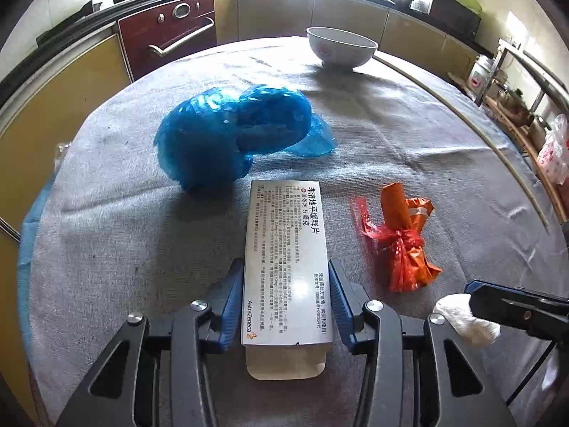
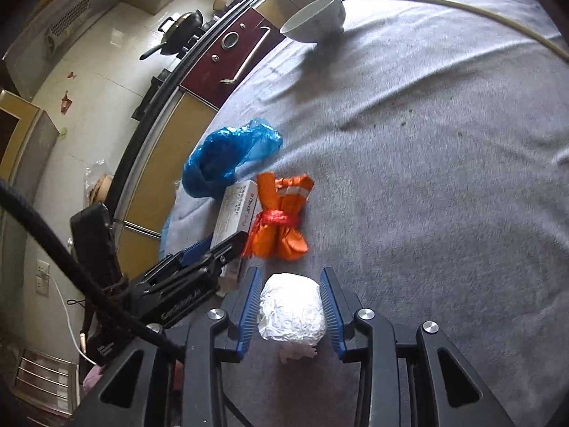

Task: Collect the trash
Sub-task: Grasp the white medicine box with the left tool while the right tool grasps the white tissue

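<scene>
Left wrist view: the left gripper [image 1: 282, 295] has its jaws closed on a white medicine box [image 1: 286, 267], the blue pads pressing on both long sides of its near half. The box lies flat on the grey cloth of the worktop [image 1: 106, 231], with its end flap open toward the camera. Taking the box as landmark, a crumpled blue plastic bag [image 1: 234, 131] sits just beyond its far end and to the left. An orange wrapper bundle [image 1: 405, 238], tied with red plastic, lies to the right of the box, apart from it. A white bowl [image 1: 341, 49] stands well beyond the box, near the far edge of the worktop. At the lower right, the right gripper [image 1: 476, 309] comes in from the side around a ball of white paper [image 1: 462, 316].

Right wrist view: the right gripper [image 2: 290, 306] has the ball of white paper [image 2: 291, 309] between its jaws; the pads stand just beside it, and I cannot tell whether they press on it. The ball rests on the worktop [image 2: 444, 213]. The orange wrapper bundle [image 2: 281, 217] lies just beyond the ball. The medicine box [image 2: 236, 210] is left of the bundle, with the left gripper [image 2: 227, 245] on its near end. The blue plastic bag [image 2: 227, 156] lies beyond the box, and the white bowl [image 2: 314, 17] stands far off.
</scene>
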A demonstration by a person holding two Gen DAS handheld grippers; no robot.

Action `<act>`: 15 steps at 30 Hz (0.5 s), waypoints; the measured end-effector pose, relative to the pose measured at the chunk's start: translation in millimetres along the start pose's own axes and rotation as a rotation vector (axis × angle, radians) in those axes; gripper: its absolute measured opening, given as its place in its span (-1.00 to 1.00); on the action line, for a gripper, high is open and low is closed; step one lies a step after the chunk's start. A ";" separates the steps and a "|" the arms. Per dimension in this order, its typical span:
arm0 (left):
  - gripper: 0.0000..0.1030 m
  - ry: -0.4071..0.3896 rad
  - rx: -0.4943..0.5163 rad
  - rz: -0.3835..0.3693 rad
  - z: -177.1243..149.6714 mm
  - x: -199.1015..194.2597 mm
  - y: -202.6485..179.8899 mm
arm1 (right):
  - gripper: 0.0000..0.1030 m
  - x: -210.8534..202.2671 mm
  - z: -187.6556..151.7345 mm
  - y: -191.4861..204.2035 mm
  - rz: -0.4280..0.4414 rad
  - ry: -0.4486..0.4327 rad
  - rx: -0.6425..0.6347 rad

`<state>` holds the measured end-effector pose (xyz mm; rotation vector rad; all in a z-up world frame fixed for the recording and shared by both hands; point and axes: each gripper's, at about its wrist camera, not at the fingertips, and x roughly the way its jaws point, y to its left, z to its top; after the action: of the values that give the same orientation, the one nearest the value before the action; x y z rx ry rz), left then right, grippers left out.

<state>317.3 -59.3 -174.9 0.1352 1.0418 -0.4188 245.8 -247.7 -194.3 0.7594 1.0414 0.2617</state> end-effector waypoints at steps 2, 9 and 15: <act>-0.09 0.003 -0.012 -0.010 -5.3 -5.0 6.2 | -0.22 -6.9 -3.4 2.5 0.029 -0.025 -0.005; -0.09 0.002 -0.055 -0.072 -37.9 -33.1 19.4 | 0.33 -14.3 -9.5 17.6 0.039 -0.073 -0.065; -0.09 -0.042 -0.056 -0.094 -62.0 -71.5 14.6 | -0.28 13.0 -17.8 29.3 -0.102 -0.032 -0.154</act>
<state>242.0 -7.6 -146.0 0.0274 1.0201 -0.4756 241.5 -211.8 -188.4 0.5688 1.0145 0.2383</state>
